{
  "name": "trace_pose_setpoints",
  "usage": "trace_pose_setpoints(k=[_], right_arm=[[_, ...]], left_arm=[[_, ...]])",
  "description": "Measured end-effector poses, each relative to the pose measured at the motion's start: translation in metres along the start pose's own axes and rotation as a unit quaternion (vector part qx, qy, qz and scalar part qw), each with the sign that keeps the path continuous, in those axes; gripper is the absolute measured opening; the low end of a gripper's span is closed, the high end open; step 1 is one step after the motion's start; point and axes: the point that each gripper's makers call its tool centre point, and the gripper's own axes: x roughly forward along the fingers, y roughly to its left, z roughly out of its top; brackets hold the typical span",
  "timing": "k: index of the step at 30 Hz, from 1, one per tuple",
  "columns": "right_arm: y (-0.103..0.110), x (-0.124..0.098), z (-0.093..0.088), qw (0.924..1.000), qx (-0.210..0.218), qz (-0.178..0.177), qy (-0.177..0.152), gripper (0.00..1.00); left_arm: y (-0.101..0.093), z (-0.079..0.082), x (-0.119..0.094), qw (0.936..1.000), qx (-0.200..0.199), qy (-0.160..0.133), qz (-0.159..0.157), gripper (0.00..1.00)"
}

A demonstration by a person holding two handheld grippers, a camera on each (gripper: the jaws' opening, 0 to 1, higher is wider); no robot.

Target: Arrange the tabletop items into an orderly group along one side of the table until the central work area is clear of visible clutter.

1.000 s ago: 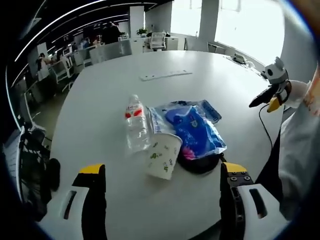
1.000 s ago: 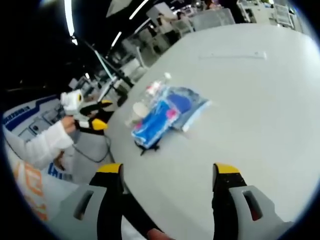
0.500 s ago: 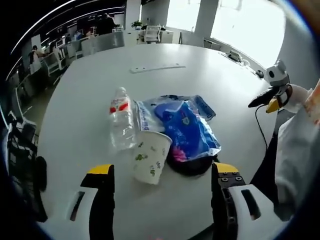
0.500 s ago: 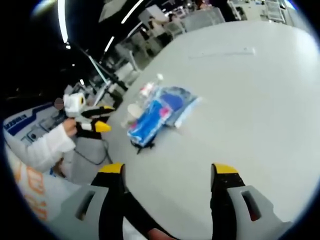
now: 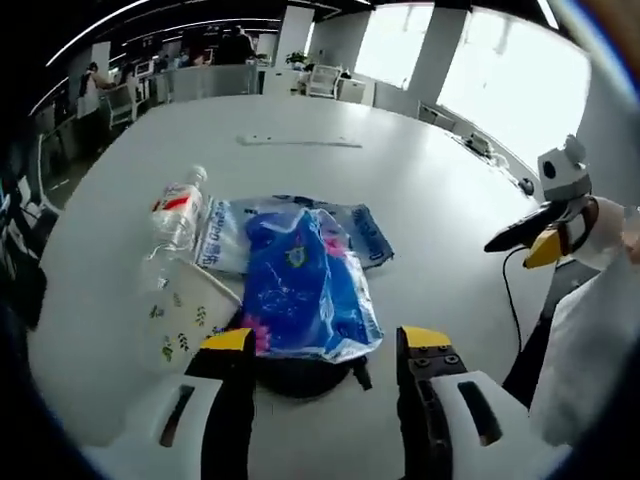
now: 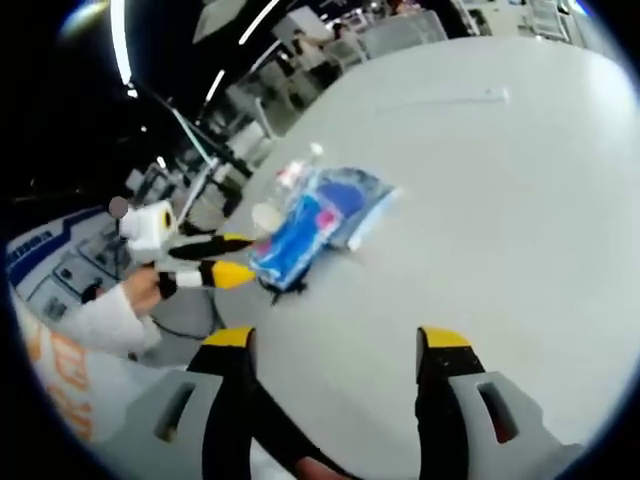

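Office desks and chairs ring a large, smooth white worktop (image 5: 420, 190). Near its edge lies one cluster: one clear plastic bottle (image 5: 175, 215) on its side, one paper cup (image 5: 185, 315) with a leaf print, tipped over, two glossy blue plastic packs (image 5: 305, 285) overlapping, and one dark rounded object (image 5: 300, 375) beneath them. Left gripper (image 5: 325, 345) is spread, jaws just short of the packs. Right gripper (image 6: 335, 345) is spread over bare worktop, well apart from the cluster (image 6: 310, 220).
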Motion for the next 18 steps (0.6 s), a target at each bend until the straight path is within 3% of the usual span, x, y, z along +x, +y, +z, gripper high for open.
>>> trace_pose_setpoints(k=[4, 6, 14, 17, 18], right_arm=[[0.002, 0.001, 0.002, 1.0, 0.001, 0.006, 0.002, 0.62], [0.002, 0.0, 0.004, 1.0, -0.002, 0.006, 0.002, 0.62], [-0.005, -0.003, 0.007, 1.0, 0.003, 0.003, -0.003, 0.61], [-0.006, -0.004, 0.005, 1.0, 0.005, 0.002, -0.003, 0.61], [-0.005, -0.004, 0.004, 1.0, 0.005, 0.001, -0.002, 0.61]], left_arm=[[0.001, 0.0, 0.009, 0.9994, -0.012, 0.0, 0.032, 0.51], [0.003, 0.002, 0.012, 0.9991, 0.001, 0.0, 0.042, 0.48], [0.008, -0.004, 0.023, 0.9979, 0.02, 0.02, 0.059, 0.34], [0.011, -0.005, 0.022, 0.9974, 0.03, 0.022, 0.062, 0.18], [0.009, -0.005, 0.021, 0.9974, 0.036, 0.021, 0.059, 0.08]])
